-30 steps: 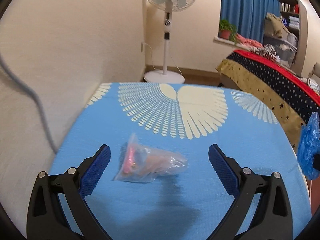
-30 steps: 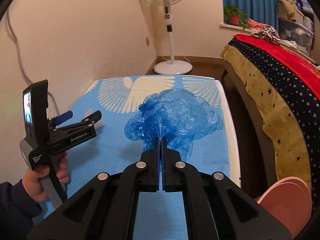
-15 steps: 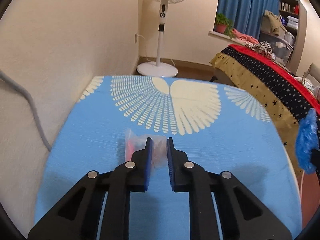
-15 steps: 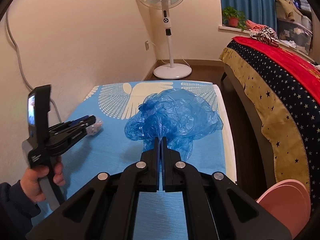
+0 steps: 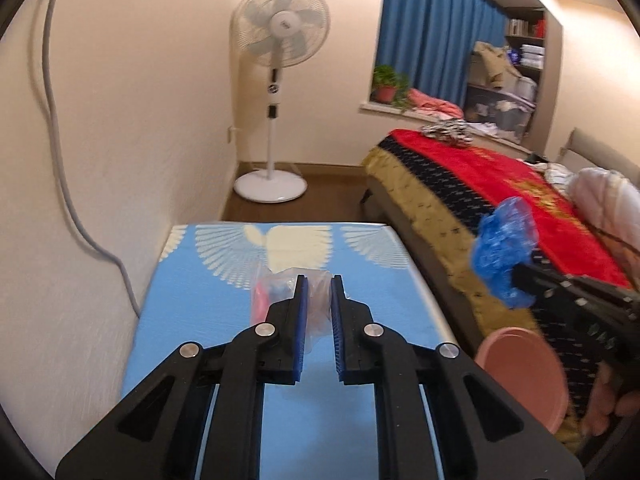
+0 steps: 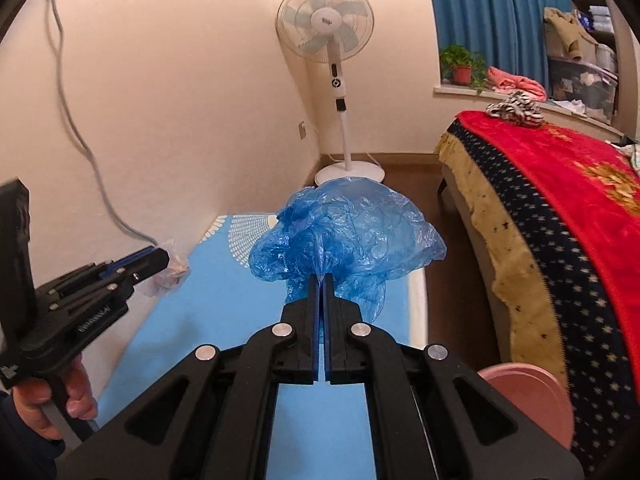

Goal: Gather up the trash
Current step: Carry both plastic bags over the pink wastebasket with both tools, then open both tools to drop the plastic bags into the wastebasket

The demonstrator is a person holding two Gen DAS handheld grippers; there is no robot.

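Observation:
My left gripper [image 5: 318,280] is shut on a small clear plastic bag [image 5: 280,294] with pink and blue bits inside, held above the blue patterned table [image 5: 224,280]. In the right wrist view the left gripper [image 6: 162,258] holds that bag [image 6: 170,278] up at the left. My right gripper [image 6: 322,278] is shut on a crumpled blue plastic bag [image 6: 348,232], held over the table [image 6: 224,312]. The blue bag also shows in the left wrist view [image 5: 504,248] at the right.
A pink round bin [image 5: 524,372] stands on the floor right of the table, also in the right wrist view [image 6: 532,396]. A bed with a red starred blanket [image 6: 560,200] is at the right. A white standing fan [image 5: 276,120] stands beyond the table. A grey cable [image 5: 80,200] runs down the left wall.
My left gripper closed on the clear bag and lifted it off the table. My right gripper kept hold of the blue bag and rose a little.

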